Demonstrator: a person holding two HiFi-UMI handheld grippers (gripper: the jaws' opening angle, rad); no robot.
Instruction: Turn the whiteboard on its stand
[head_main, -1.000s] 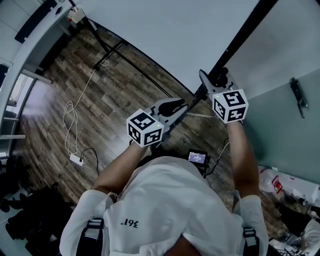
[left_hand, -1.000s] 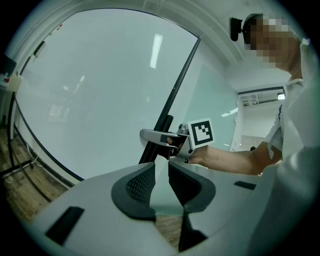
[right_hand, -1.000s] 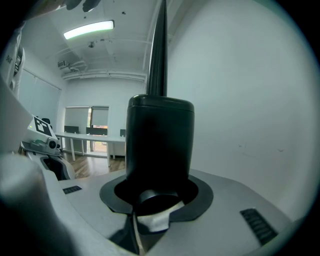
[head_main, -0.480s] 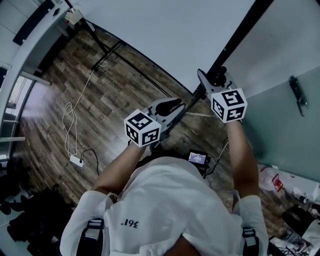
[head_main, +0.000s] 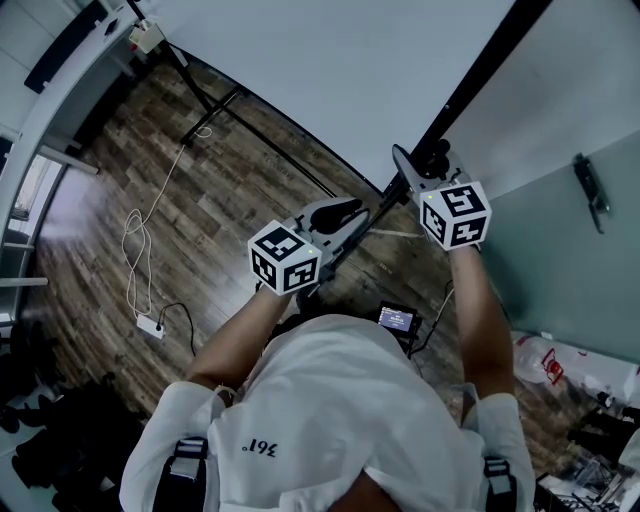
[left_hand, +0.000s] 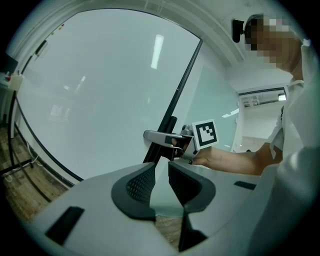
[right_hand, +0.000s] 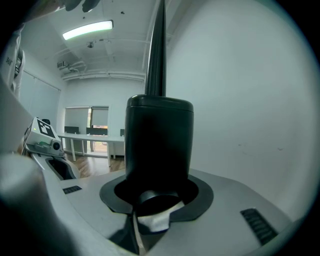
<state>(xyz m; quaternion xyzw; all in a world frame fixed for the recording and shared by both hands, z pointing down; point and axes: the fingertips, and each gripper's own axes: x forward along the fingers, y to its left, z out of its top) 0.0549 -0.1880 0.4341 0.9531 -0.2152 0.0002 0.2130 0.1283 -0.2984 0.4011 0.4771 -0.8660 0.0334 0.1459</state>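
Nearest, the left gripper (left_hand: 161, 172) holds its jaws narrowly apart with nothing in them, pointing level at the face of the whiteboard (left_hand: 100, 95); the right gripper (head_main: 425, 162) is the one on the work, its jaws clamped round the black knob (right_hand: 159, 140) on the black upright (head_main: 482, 72) at the board's right edge; that upright runs long and away from the jaws, so the turn, I judge, hinges here; beyond, the stand's legs (head_main: 225, 100) rest on the wooden floor (head_main: 120, 200).

wood floor (head_main: 235, 185) | white cable (head_main: 133, 238) | power strip (head_main: 152, 325) | small lit screen (head_main: 396, 318)
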